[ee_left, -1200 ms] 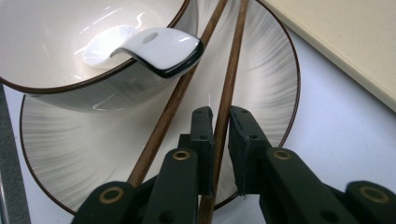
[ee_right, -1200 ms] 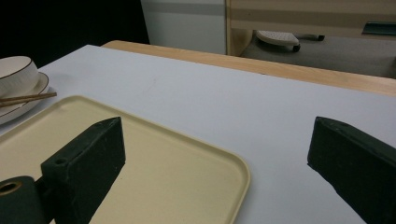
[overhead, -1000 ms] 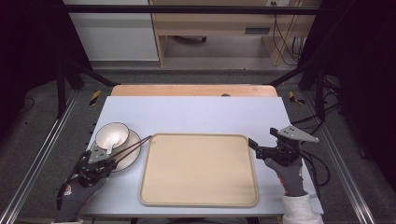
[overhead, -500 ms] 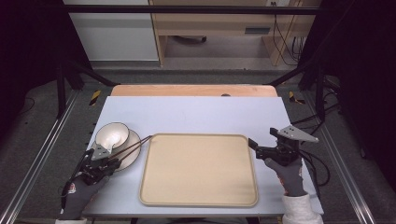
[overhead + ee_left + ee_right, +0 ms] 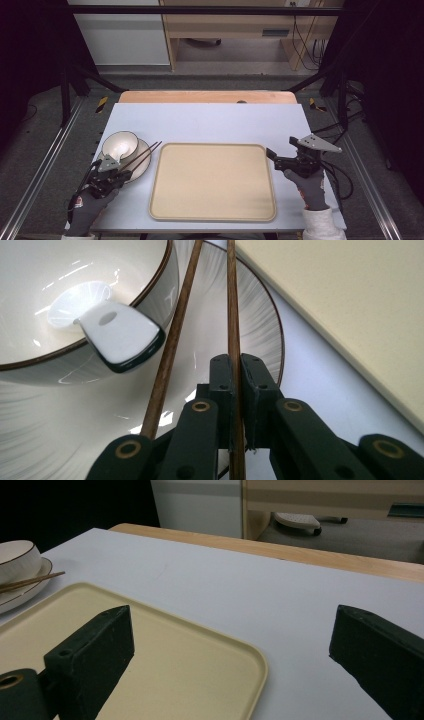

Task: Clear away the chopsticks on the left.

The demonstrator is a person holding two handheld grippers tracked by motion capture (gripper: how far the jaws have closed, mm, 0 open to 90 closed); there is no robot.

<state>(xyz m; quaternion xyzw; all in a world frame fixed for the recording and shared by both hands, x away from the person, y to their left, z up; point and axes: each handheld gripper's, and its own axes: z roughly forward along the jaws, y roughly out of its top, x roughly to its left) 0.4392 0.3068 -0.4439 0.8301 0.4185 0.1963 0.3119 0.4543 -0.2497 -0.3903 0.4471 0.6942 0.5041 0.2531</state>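
Left gripper [image 5: 235,365] clamped on one thin brown wooden chopstick [image 5: 231,300] lying across white ribbed plate [image 5: 260,325], beside white brown-rimmed bowl [image 5: 60,285]. Right gripper [image 5: 230,635] wide, nothing between jaws, above beige tray [image 5: 200,650] edge on bench [image 5: 210,580].

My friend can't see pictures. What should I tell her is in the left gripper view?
Two black jaws of the left gripper are pinched shut on one brown chopstick. A second chopstick lies beside it, both across a white plate. A white bowl with a spoon in it sits on the plate, and a tan tray lies to the right.
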